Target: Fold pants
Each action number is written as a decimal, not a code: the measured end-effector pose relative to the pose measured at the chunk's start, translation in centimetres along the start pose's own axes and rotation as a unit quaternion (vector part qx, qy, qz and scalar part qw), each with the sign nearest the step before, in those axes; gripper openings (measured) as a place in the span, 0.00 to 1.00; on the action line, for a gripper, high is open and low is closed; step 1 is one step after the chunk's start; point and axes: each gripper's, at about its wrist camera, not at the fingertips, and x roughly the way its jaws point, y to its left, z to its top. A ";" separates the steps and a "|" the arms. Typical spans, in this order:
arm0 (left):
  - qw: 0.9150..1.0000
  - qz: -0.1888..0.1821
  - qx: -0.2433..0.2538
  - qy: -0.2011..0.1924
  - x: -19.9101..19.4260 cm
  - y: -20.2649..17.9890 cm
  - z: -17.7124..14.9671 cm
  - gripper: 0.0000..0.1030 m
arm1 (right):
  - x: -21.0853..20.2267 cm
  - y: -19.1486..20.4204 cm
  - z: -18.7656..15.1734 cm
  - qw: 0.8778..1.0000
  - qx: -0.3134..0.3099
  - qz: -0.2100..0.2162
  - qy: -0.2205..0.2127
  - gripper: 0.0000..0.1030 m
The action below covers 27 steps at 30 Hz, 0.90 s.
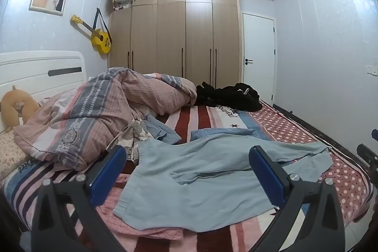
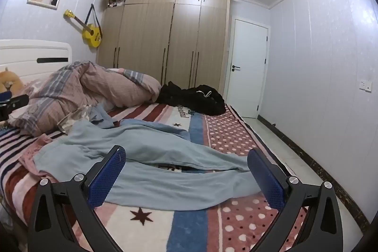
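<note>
Light blue pants (image 1: 212,171) are lying spread and rumpled across the near part of the bed (image 2: 236,136), waistband toward the left and legs trailing off to the right. The left gripper (image 1: 186,171) is hovering over the waist end with its jaws standing wide apart, gripping nothing. The right gripper (image 2: 186,171) is hanging above the legs, jaws equally wide and empty. A crumpled duvet (image 1: 94,110) is sitting at the far left, dark clothes (image 2: 193,98) beyond.
</note>
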 end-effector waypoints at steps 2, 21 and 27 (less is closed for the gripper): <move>1.000 0.000 0.000 0.002 0.0 0.0 0.0 0.99 | 0.0 0.0 0.0 1.000 0.003 0.001 0.004 1.00; 1.000 -0.001 0.001 0.000 0.0 -0.1 0.0 0.99 | -0.5 -0.9 0.2 1.000 0.007 -0.004 -0.002 1.00; 1.000 0.000 0.001 0.000 0.0 0.0 0.0 0.99 | -0.6 -1.0 0.0 1.000 0.008 -0.004 -0.001 1.00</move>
